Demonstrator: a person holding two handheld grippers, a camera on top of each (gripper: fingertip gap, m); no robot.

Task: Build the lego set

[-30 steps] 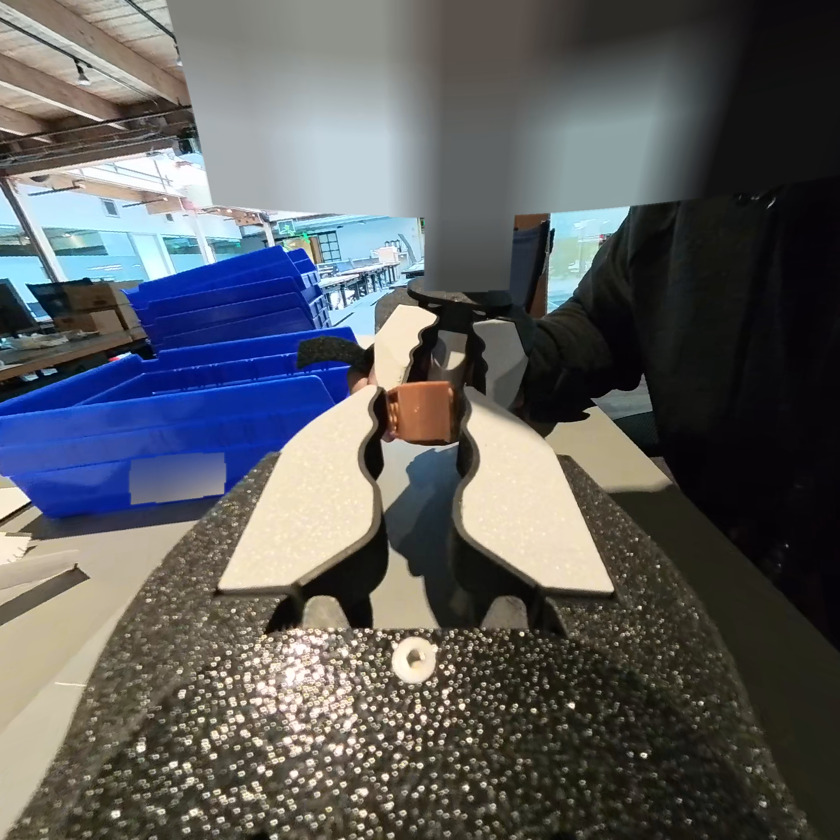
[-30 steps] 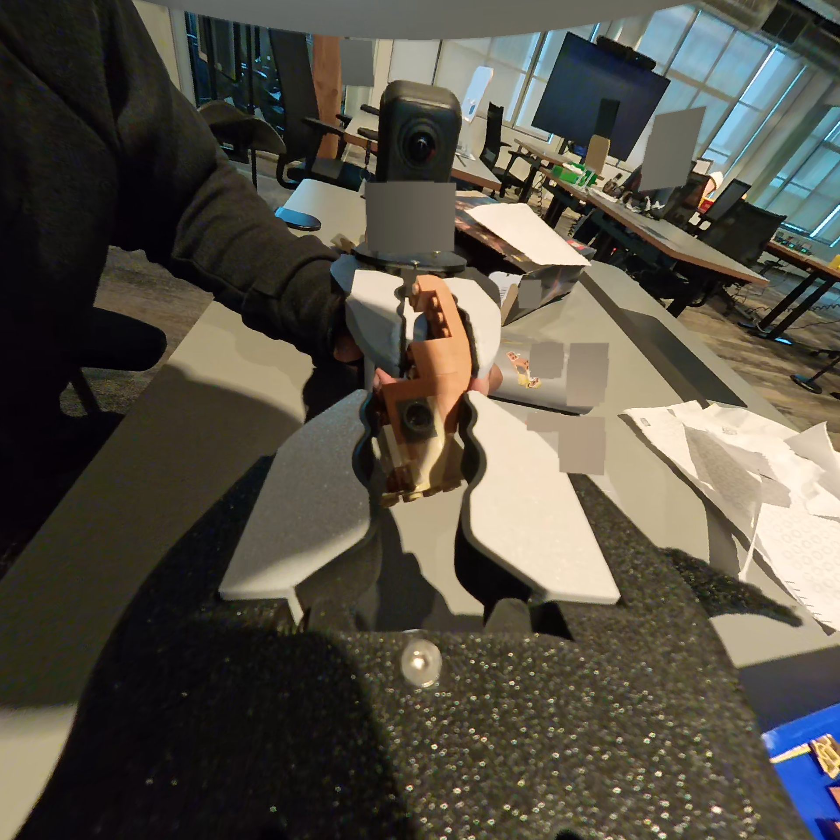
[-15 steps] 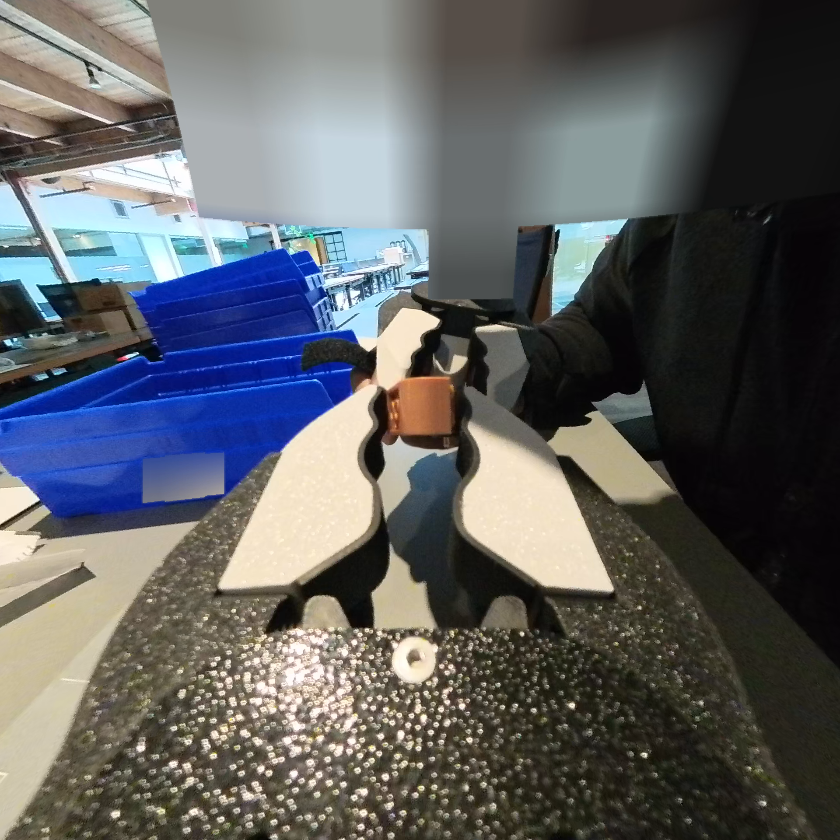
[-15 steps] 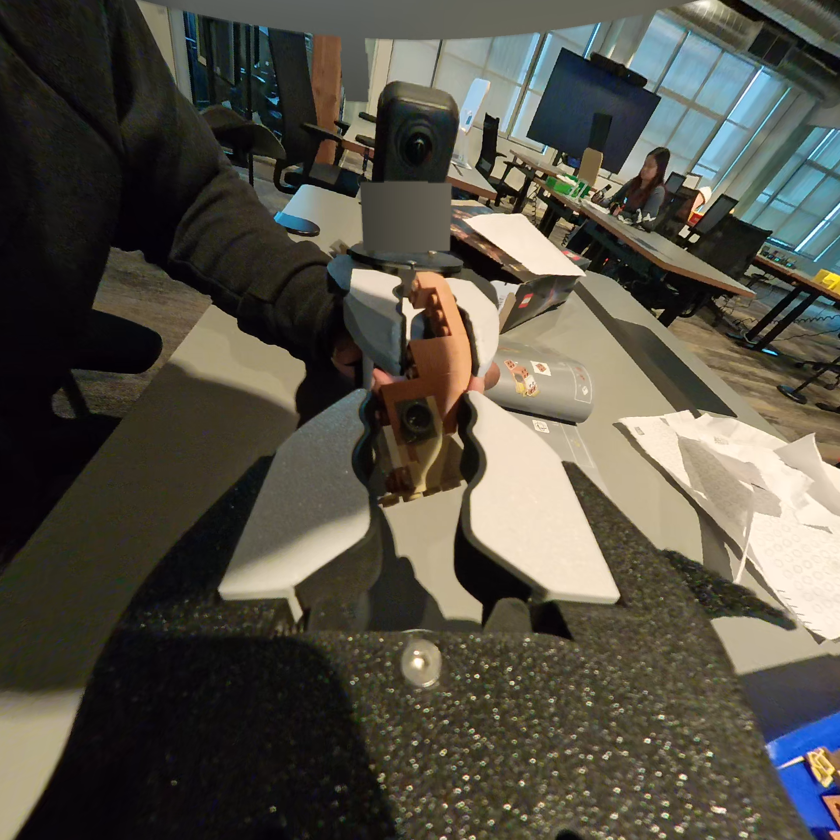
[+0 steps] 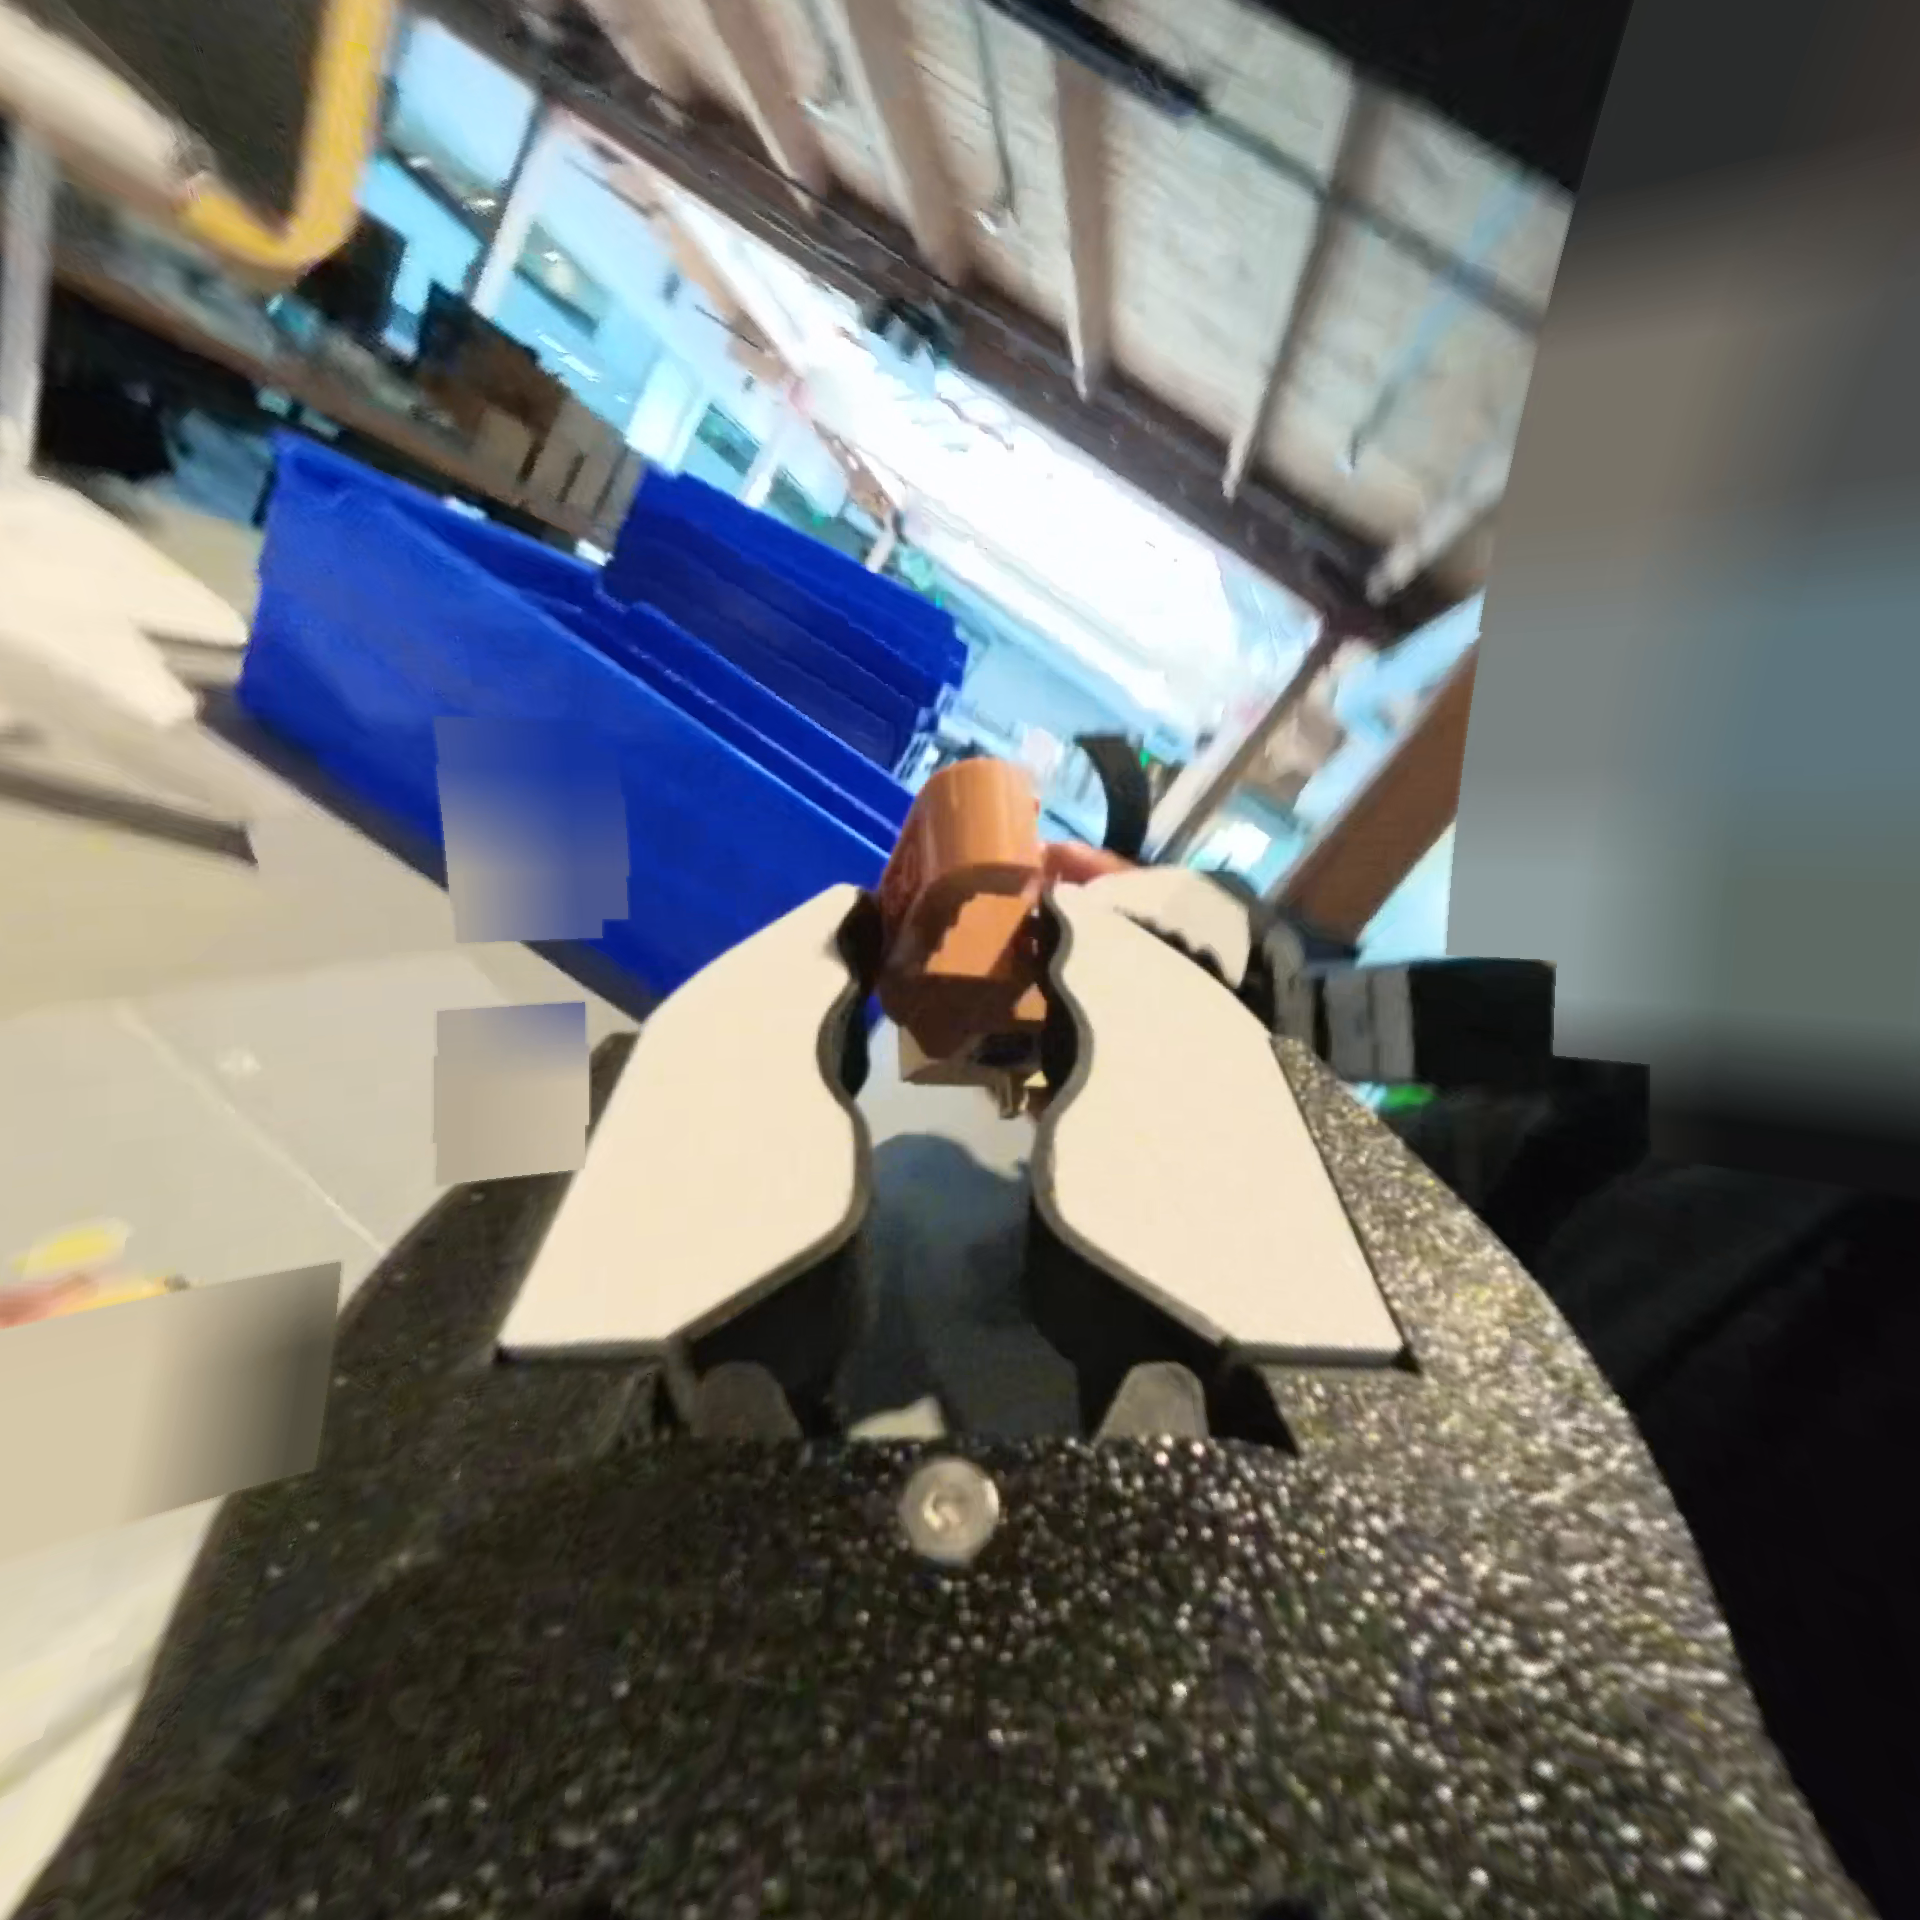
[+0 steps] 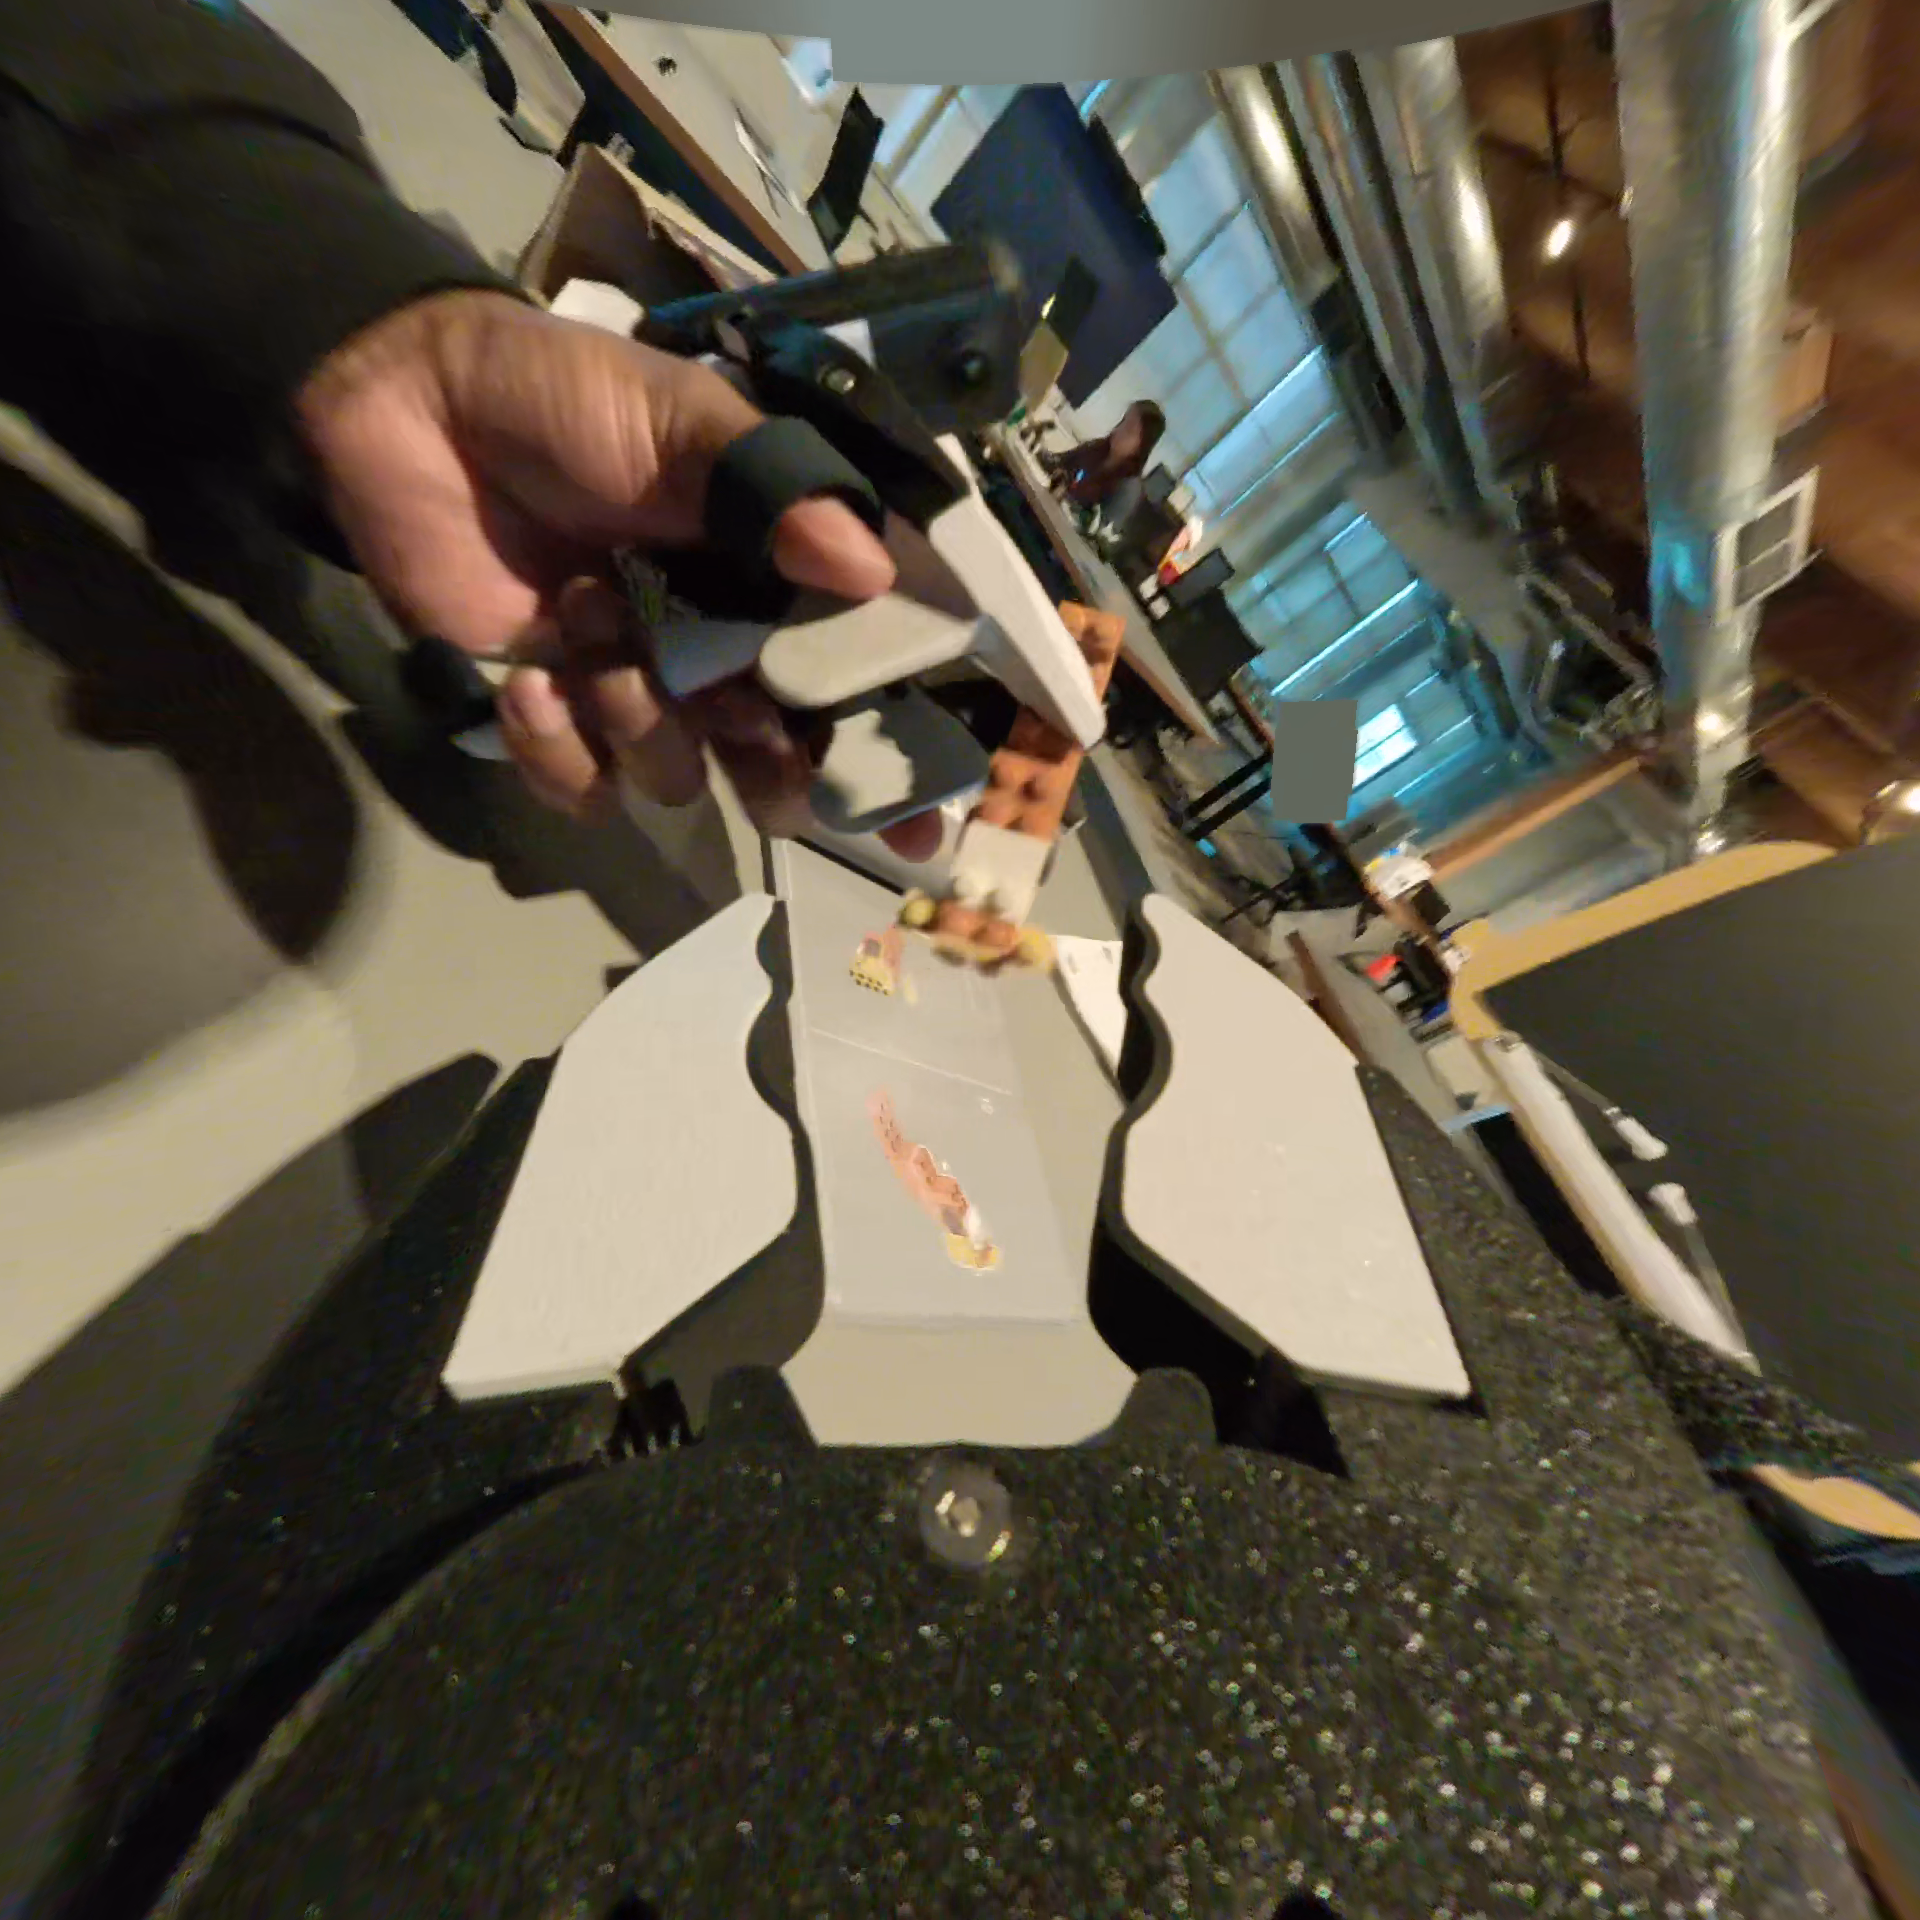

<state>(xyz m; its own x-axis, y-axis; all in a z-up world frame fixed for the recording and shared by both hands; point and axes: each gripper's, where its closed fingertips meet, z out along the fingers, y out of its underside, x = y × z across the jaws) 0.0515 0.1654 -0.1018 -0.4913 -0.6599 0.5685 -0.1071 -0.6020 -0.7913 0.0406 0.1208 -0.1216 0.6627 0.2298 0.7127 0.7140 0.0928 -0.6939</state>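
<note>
Left wrist view, heavily motion-blurred: a grey tabletop (image 5: 208, 1049) is being shown at far left, with stacked blue plastic bins (image 5: 582, 665) being carried on it further back. At centre, the brown-and-tan brick lego assembly (image 5: 966, 935) is being clamped by the left tool (image 5: 951, 940), its white fingers (image 5: 727, 1122) being pressed against both sides of the build near the tips. The rounded brown end is being held up past the fingertips; the tan underside is being kept between the fingers, off the tabletop. Just right of it, part of the other tool's white finger and a fingertip of a person's hand are being glimpsed. A dark sleeve is being seen at far right.

Right wrist view: a person's hand (image 6: 540, 520) in a black sleeve (image 6: 177, 229) is being shown upper left, gripping the left tool (image 6: 1029, 727), where the same lego assembly (image 6: 1023, 790) is being pinched, studs facing the camera. Below, the right tool (image 6: 951, 935) is being held wide apart with nothing between its white fingers (image 6: 644, 1153). An open instruction booklet (image 6: 935, 1143) with printed build pictures is being seen through that gap, lying on the tabletop. Blurred office desks and windows are being shown at right.
</note>
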